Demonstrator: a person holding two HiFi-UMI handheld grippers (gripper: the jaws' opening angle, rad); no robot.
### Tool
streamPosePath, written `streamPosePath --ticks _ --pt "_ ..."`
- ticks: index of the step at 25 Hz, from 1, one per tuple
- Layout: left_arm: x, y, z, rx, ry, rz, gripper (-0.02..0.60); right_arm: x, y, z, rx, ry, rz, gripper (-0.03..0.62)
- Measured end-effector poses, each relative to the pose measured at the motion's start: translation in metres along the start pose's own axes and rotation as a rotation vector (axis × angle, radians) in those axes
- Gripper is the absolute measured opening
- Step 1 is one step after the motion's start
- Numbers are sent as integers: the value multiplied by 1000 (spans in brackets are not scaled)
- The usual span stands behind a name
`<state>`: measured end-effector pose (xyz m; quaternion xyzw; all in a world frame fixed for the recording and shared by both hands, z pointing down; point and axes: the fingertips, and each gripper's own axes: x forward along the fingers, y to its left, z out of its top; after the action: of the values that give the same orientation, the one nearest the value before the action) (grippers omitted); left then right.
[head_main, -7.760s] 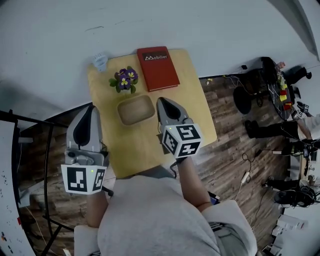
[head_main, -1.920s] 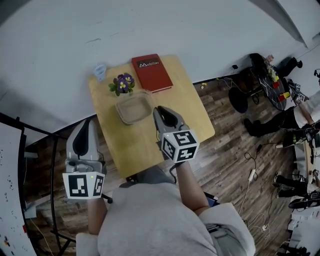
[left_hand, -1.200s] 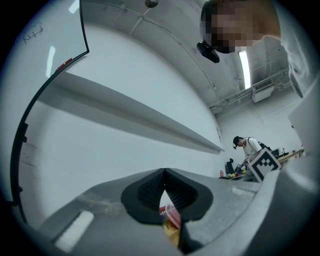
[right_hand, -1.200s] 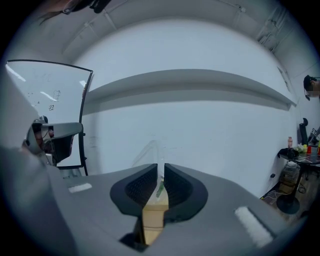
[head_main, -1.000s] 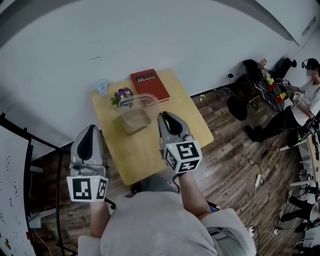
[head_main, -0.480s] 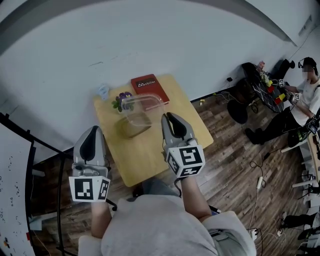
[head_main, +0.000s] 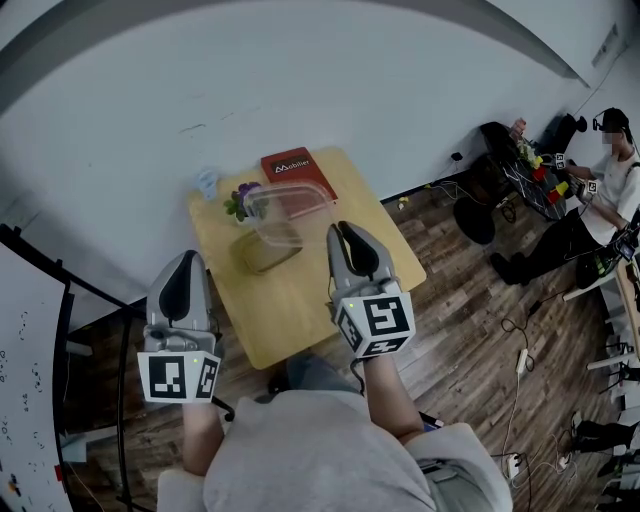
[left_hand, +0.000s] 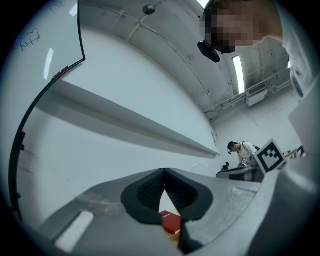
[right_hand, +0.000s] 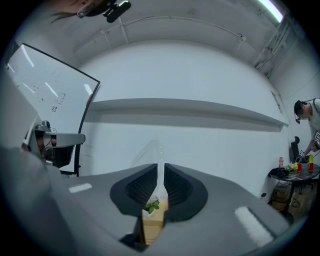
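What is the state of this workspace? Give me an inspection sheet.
Surface: wooden table, near part bare.
Job's things: clear container held up over the wooden tray.
Clutter: red book, potted flowers and small clear cup at the far edge.
Grippers: right gripper shut on the container's wall; left gripper shut, empty, left of the table.
Cables: loose cables on the floor.
Surroundings: white wall, seated person, whiteboard.

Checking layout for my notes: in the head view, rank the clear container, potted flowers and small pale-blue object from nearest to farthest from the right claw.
1. Clear container: rim clamped in the right claw.
2. Potted flowers: beyond it, toward the far left of the table.
3. Small pale-blue object: far-left corner.
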<state>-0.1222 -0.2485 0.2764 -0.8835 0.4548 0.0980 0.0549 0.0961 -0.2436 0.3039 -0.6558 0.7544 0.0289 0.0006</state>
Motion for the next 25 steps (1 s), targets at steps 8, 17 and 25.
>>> streamPosePath --ticks 8,17,25 --pt "-7 -3 6 7 -9 -12 5 -14 0 11 -14 -48 -35 41" --pt "-13 -7 8 10 -3 -19 5 -28 1 20 -33 -83 -63 41" --pt "-15 -6 -3 7 40 -14 5 -35 2 20 -38 -95 -73 41"
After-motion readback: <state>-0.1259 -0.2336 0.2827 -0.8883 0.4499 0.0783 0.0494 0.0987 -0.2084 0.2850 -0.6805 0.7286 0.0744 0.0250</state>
